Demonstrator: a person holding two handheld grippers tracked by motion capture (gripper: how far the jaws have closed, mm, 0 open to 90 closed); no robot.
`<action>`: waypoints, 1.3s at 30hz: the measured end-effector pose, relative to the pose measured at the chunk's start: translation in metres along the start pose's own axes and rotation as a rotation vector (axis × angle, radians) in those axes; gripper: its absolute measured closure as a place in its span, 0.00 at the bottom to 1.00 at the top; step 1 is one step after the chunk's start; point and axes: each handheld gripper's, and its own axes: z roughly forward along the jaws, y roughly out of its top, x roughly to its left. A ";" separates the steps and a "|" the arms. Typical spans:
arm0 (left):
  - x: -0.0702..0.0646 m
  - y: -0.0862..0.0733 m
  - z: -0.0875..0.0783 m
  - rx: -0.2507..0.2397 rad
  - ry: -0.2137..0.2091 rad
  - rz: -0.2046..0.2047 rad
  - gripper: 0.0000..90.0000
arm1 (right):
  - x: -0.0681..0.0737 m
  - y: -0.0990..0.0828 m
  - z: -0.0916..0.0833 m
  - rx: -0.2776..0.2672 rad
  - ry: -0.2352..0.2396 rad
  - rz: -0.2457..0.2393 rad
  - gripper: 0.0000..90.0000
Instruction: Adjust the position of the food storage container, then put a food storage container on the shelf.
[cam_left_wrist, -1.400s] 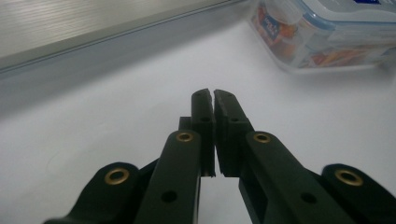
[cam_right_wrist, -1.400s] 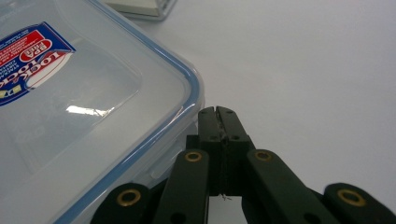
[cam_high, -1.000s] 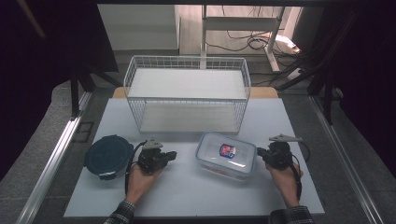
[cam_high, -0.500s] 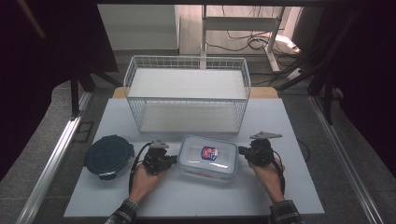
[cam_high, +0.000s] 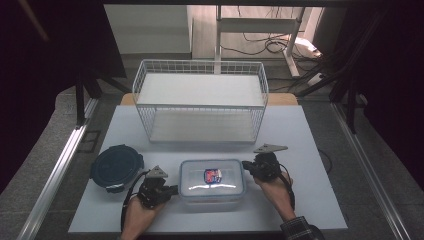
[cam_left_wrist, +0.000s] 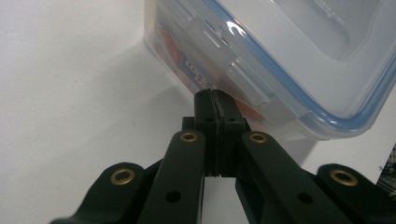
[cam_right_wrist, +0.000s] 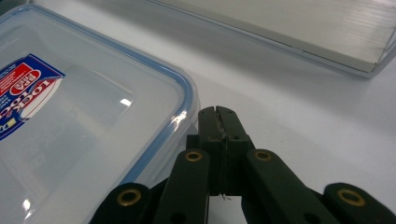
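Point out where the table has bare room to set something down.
Free: the table right of the wire basket, and the front-right corner. Crowded: the front row, where dark round container, left tongs, clear lidded box and right tongs sit close.

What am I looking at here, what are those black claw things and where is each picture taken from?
A person sits at a white table with a hand-held two-jaw gripper in each hand. The high view looks down from above the person: the left gripper and the right gripper sit at either end of a clear box with a blue-rimmed lid. The other two pictures come from cameras riding on the grippers, looking along their black jaws. In the left gripper view the shut jaws touch, or nearly touch, the box's side by a latch. In the right gripper view the shut jaws sit by the lid's corner. Neither holds anything. Also on the table: a dark round container and a white wire basket.
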 end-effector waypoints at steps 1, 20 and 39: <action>-0.001 0.000 0.000 0.003 0.005 0.009 1.00 | 0.001 0.000 0.000 0.001 -0.001 -0.005 0.99; 0.009 -0.027 -0.035 -0.113 0.073 0.041 0.30 | -0.011 -0.026 -0.051 -0.087 -0.042 -0.049 0.28; 0.003 -0.037 -0.041 -0.143 0.040 0.090 0.03 | 0.002 -0.043 -0.058 -0.080 -0.033 -0.087 0.02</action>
